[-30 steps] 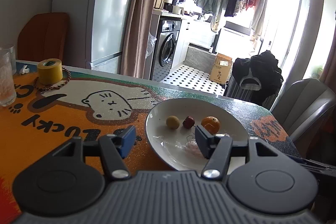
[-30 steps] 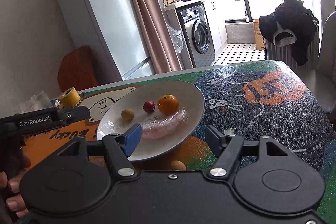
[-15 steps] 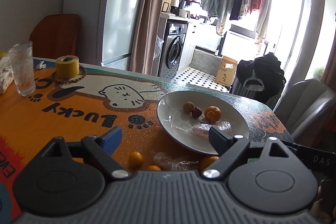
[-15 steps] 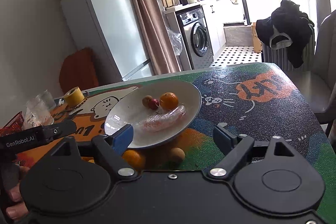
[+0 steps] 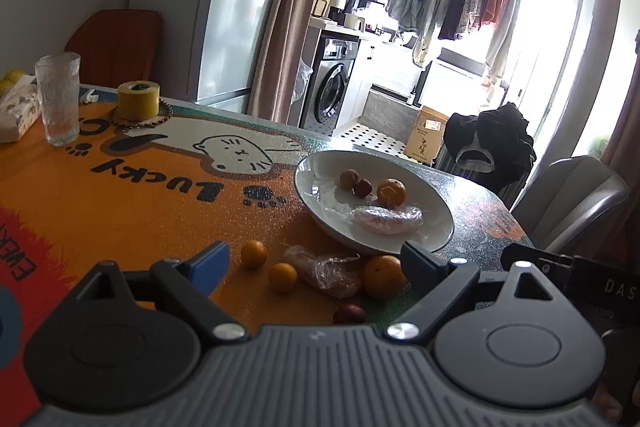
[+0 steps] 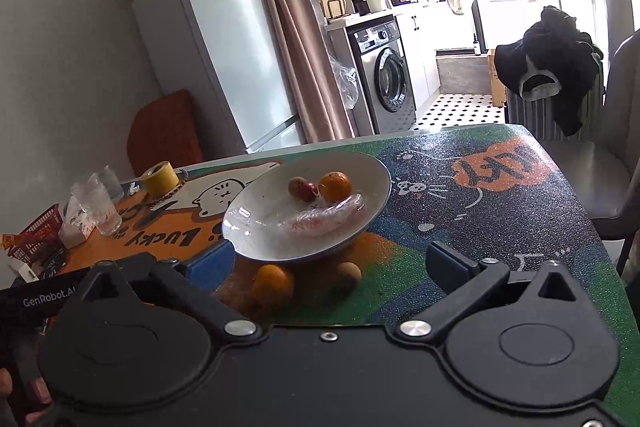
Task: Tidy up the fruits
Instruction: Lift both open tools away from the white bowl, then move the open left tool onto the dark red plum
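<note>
A white plate (image 5: 440,215) (image 6: 376,179) holds an orange (image 5: 391,192) (image 6: 335,186), a red fruit (image 5: 362,187) (image 6: 309,191), a brown fruit (image 5: 348,179) (image 6: 297,185) and a plastic-wrapped piece (image 5: 386,219) (image 6: 324,219). On the table before the plate lie two small oranges (image 5: 254,254) (image 5: 282,277), a wrapped piece (image 5: 328,271), a bigger orange (image 5: 383,275) (image 6: 272,285), a red fruit (image 5: 349,314) and a brown fruit (image 6: 347,275). My left gripper (image 5: 314,261) is open above these loose fruits. My right gripper (image 6: 332,263) is open and empty near the plate's front rim.
A glass (image 5: 58,99), a yellow tape roll (image 5: 138,99) on a bead string and a tissue pack (image 5: 16,111) stand at the table's far left. A red basket (image 6: 32,239) sits at the left edge. Grey chairs (image 5: 568,199) stand at the right.
Both grippers have pulled back and up from the plate, and both jaws have opened wider. The loose fruits in front of the plate have come into view.
</note>
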`<move>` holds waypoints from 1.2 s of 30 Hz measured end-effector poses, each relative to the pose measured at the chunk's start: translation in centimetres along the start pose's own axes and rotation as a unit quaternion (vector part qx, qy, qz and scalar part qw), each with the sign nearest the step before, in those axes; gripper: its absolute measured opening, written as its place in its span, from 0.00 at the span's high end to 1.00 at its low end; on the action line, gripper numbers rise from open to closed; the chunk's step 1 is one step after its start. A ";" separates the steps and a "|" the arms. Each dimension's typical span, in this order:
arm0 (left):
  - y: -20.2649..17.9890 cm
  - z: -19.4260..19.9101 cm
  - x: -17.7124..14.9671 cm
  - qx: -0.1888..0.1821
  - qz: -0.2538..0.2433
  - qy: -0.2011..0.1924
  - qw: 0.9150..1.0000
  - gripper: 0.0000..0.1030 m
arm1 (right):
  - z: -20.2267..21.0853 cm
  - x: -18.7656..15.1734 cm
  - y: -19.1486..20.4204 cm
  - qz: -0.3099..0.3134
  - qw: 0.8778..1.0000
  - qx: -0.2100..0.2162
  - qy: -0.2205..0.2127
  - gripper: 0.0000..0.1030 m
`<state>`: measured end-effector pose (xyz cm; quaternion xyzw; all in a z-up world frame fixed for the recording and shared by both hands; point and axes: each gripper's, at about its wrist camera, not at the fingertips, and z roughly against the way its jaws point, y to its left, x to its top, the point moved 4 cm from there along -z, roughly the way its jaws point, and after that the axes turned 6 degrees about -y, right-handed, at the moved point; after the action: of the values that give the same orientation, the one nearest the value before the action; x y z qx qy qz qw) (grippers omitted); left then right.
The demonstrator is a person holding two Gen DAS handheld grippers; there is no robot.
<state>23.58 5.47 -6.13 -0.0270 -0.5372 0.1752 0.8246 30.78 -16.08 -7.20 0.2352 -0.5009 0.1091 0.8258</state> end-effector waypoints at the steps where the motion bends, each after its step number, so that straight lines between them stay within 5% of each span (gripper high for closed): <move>1: 0.1 0.0 -0.2 -0.001 0.003 0.004 1.000 0.11 | 0.1 -0.1 0.1 0.002 1.000 0.001 0.003 0.00; 24: -0.6 -1.3 -3.8 -0.027 0.000 0.037 0.999 0.15 | 0.6 -2.9 -0.8 0.009 0.999 0.004 0.037 0.00; 36: -1.8 -4.1 -4.8 -0.038 0.000 0.057 0.998 0.41 | -0.8 -3.6 -2.4 -0.006 0.999 -0.008 0.050 0.01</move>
<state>25.98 2.85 -11.67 -0.0681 -0.4953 0.1525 0.8525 30.68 -17.50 -11.37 0.2257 -0.4586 0.1121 0.8522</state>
